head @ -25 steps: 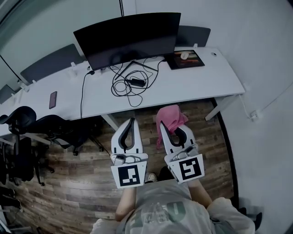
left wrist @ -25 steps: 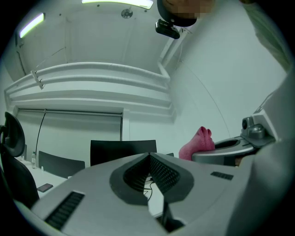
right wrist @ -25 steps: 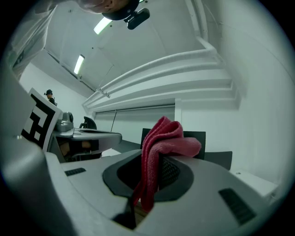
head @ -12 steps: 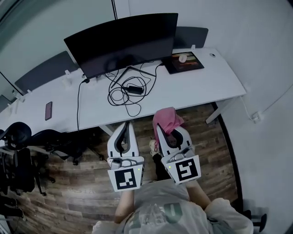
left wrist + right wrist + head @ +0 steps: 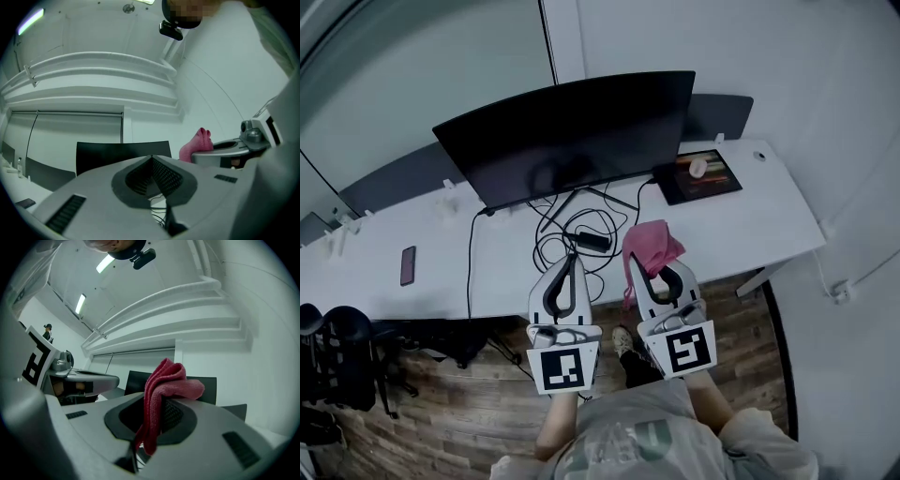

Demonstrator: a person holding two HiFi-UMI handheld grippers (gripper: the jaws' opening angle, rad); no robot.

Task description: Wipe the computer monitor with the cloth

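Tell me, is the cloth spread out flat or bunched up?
Bunched up: the cloth is a crumpled wad pinched in the right gripper, with one end hanging down.

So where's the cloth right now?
Head view, right of centre: the cloth is pinched in the right gripper, over the front edge of the desk, short of the monitor, beside the cables.

Person: light grey top (image 5: 623, 439) with pale chest print, and pale sleeves (image 5: 761, 442). Ahead of the top, left gripper (image 5: 570, 259) and right gripper (image 5: 637, 259): white shells with tapering, dark-padded jaws. Nearest the top, each gripper carries a cube (image 5: 562, 367) bearing a black-and-white square marker.
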